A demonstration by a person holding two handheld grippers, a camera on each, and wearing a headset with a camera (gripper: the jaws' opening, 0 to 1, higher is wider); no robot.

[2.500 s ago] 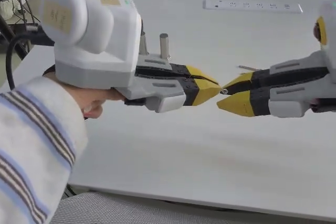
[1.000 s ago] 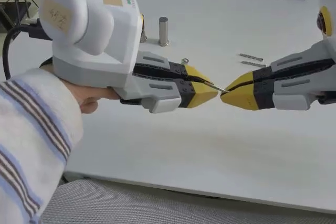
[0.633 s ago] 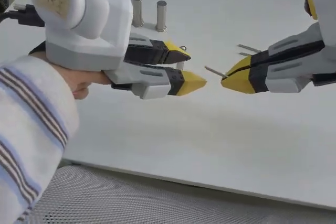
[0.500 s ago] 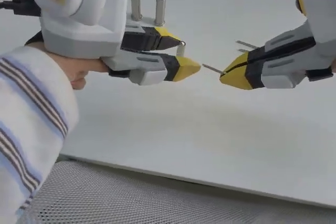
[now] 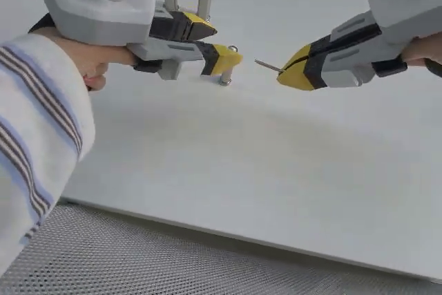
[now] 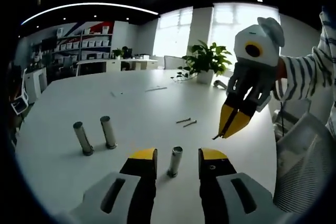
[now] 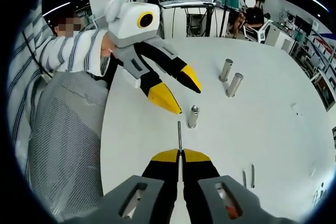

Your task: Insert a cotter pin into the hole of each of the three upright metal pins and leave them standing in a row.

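The right claw [image 5: 283, 77], centre right in the head view, is pressed tight on the cotter pin [image 5: 265, 65], which the left claw [image 5: 222, 45] has released. The left claw now stands spread around the nearest metal pin [image 6: 175, 161], seemingly readying it for threading. Two further metal pins [image 6: 108, 131] wait upper left on the bench [image 5: 276, 170].

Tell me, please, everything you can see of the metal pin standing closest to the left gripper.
The metal pin is a short cylinder of dull silver metal, slightly wider at the foot. It stands upright on the white table, apart from the two other pins, just ahead of the open left gripper, framed by its jaws; nothing appears to touch it. The cotter pin in the shut right gripper points at it, stopping short. Its hole is too small to make out.
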